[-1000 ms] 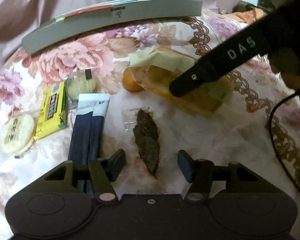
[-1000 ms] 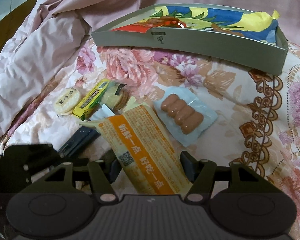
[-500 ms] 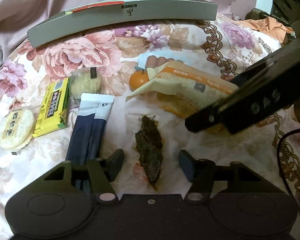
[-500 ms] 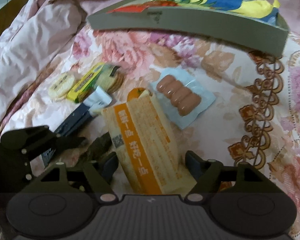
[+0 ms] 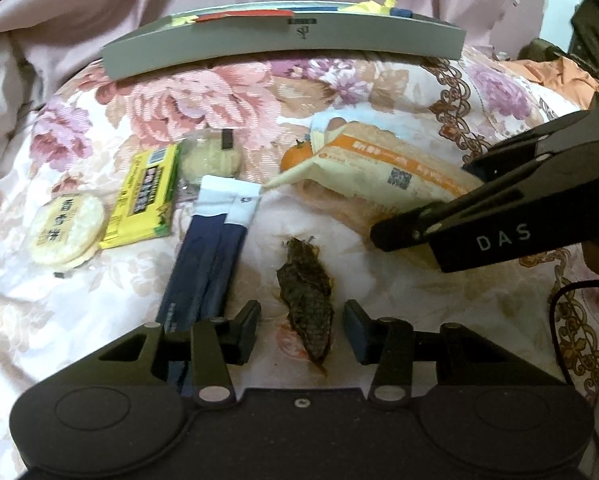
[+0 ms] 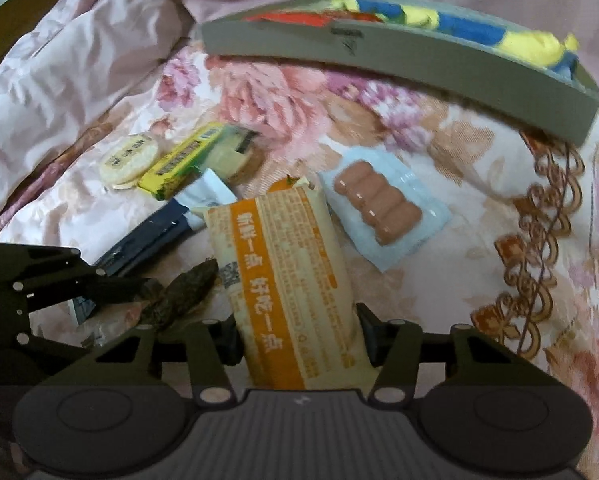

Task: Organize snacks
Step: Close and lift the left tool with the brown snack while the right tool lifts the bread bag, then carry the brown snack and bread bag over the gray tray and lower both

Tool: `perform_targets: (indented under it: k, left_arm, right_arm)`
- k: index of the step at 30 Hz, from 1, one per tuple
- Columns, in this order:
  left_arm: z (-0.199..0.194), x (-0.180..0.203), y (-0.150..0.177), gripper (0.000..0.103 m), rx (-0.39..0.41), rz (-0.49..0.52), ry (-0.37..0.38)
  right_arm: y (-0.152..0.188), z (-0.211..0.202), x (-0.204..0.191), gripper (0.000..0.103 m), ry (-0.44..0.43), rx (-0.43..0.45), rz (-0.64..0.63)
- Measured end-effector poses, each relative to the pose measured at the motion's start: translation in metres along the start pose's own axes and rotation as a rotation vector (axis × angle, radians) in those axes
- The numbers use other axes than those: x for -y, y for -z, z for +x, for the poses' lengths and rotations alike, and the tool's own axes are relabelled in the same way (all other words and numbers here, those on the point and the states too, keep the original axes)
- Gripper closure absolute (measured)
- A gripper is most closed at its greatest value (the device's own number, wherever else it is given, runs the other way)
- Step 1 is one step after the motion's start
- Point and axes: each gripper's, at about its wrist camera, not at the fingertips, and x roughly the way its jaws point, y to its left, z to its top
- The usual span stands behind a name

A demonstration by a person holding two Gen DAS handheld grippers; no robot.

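A dark brown snack in a clear wrapper (image 5: pixel 305 300) lies on the flowered cloth between the fingers of my left gripper (image 5: pixel 303 330). Those jaws are closing, and a small gap shows on each side of the snack. My right gripper (image 6: pixel 299 336) is closing its jaws on the near end of a long orange snack packet (image 6: pixel 283 256), and both pads touch its edges. In the left wrist view that packet (image 5: pixel 383 172) runs under the right gripper's black fingers (image 5: pixel 399 232). The grey tray (image 5: pixel 283 46) at the back holds colourful packets.
On the cloth lie a sausage pack (image 6: pixel 379 208), a small orange fruit (image 5: pixel 295 156), navy sachets (image 5: pixel 207 264), a yellow bar (image 5: pixel 143 196), a round cracker (image 5: pixel 65 232) and a pale round cake (image 5: pixel 211 158). A pink quilt (image 6: pixel 59 80) rises at left. A black cable (image 5: pixel 559 320) hangs at right.
The left jaws have narrowed around the dark snack. The right jaws widened, then closed onto the orange packet, which now lies straight between them.
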Motion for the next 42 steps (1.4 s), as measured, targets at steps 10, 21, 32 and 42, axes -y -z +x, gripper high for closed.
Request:
perform_targets:
  k: [10,21,32,42]
  left_arm:
    - [-0.023,-0.004,0.000,0.056,0.075,-0.039,-0.021]
    - [-0.047,0.000,-0.016,0.056,0.193,-0.072,-0.038]
    - [-0.070,-0.013,-0.074,0.056,0.408,-0.166,-0.081]
    - [-0.042,-0.018,-0.149,0.056,0.455,-0.162,-0.113]
  right_arm:
    - [-0.007,-0.027,-0.005,0.047,0.004,0.207,-0.031]
    - [-0.011,-0.052,0.006,0.047,0.033,0.385,0.035]
    - [-0.019,-0.073,0.032,0.047,0.094,0.582,0.171]
    - [-0.042,-0.067,0.070,0.047,0.172,0.709,0.282]
